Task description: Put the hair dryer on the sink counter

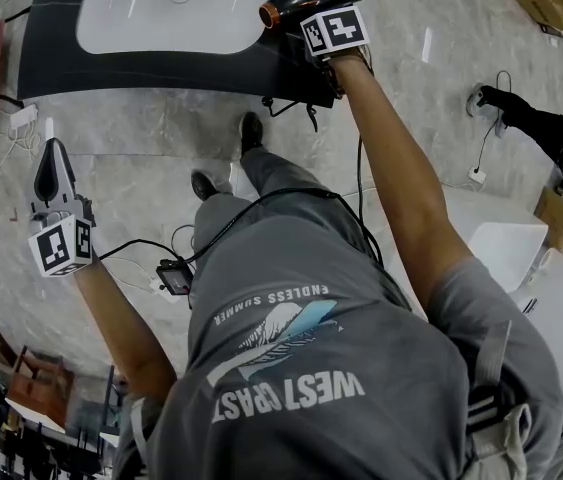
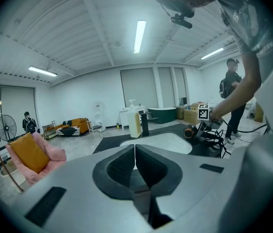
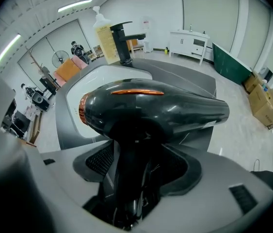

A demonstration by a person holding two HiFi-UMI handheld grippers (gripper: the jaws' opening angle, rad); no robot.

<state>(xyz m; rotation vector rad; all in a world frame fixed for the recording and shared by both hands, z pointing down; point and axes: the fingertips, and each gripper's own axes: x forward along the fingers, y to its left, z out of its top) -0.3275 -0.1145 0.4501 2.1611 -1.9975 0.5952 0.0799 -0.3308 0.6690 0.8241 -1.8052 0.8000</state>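
R gripper [image 3: 141, 165] is spread wide, w/ the hair dryer [image 3: 151, 110] handle standing loose betw. its pads, not pinched. This is judged a release at the right end of the sink counter [image 3: 187, 76], beside the basin [image 3: 102, 79]. Contact w/ the counter is hidden under the dryer body. L gripper [image 2: 135, 165] is held aside, jaws closed on nothing.

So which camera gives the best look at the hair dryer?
The right gripper view: the hair dryer fills the frame, its glossy black body, copper ring and handle all clear. The head view shows it small, at the sink counter corner. The left gripper view catches it only as a tiny distant shape.
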